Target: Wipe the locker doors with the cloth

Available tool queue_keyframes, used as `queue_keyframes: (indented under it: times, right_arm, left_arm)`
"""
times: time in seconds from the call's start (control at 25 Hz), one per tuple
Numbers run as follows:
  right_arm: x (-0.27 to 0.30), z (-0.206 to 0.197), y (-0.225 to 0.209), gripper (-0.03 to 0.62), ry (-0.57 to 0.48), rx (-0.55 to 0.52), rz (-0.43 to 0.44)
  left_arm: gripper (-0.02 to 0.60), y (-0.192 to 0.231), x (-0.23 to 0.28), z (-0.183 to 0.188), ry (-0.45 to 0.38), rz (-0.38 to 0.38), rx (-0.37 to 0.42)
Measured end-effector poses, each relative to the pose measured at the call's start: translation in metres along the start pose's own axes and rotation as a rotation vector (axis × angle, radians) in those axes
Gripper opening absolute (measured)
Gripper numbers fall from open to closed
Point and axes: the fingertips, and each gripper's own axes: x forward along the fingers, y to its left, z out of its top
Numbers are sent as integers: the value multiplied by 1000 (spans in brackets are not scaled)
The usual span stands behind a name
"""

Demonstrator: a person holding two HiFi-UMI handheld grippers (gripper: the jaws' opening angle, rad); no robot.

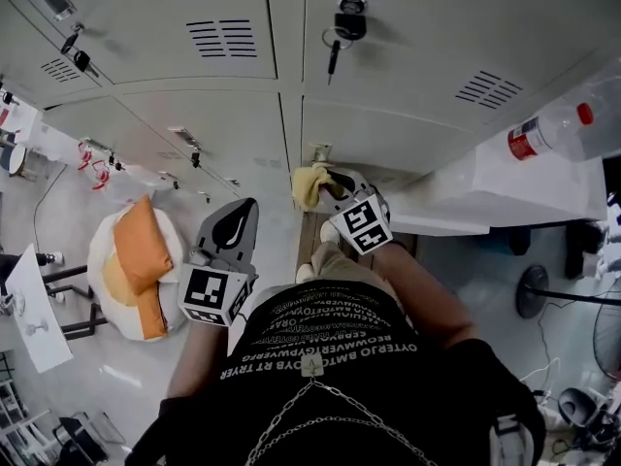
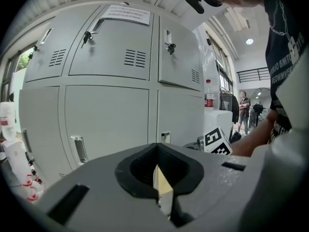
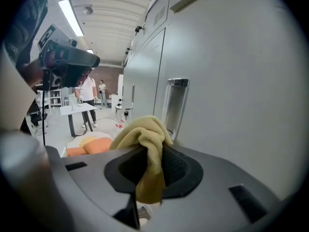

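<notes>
lockers [image 1: 194,124]: grey bank of doors, two rows in view, fills the top of the head view; vent slots on the upper doors, recessed handles on the lower ones
person [image 1: 330,357]: black printed shirt with a chain, stands facing the lockers, one gripper in each hand
white cabinet [image 1: 505,187]: right of the lockers, against them, lower than the upper row
beanbag [image 1: 126,280]: white, on the floor to the left, with an orange cushion [image 1: 141,250] on top, well apart from the lockers
left gripper [image 1: 233,223]: held low in front of the person's left side, points at the lower left door, apart from it; jaws pressed together with nothing between them
right gripper [image 1: 328,187]: low, close to the lower right door near its handle [image 3: 175,105]; jaws pinched on the cloth
cloth [image 1: 309,184]: yellow terry, bunched; a wad sticks up above the right gripper's jaws and a tail hangs down between them; just beside the lower right door, left of the handle in the right gripper view; cannot tell whether it touches the door
bottle [image 1: 563,129]: clear plastic, red cap and red label, on top of the white cabinet
key [image 1: 340,37]: in the lock of the upper right door, with a second one dangling from its ring
</notes>
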Motion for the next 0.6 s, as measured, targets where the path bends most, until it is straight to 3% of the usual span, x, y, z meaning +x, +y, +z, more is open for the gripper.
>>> queue_keyframes:
  times: [0.6]
  right_arm:
    - [-46,-80,-75,71,101,145,-232]
  left_arm:
    - [5,-24,20,12,-14,-88,45]
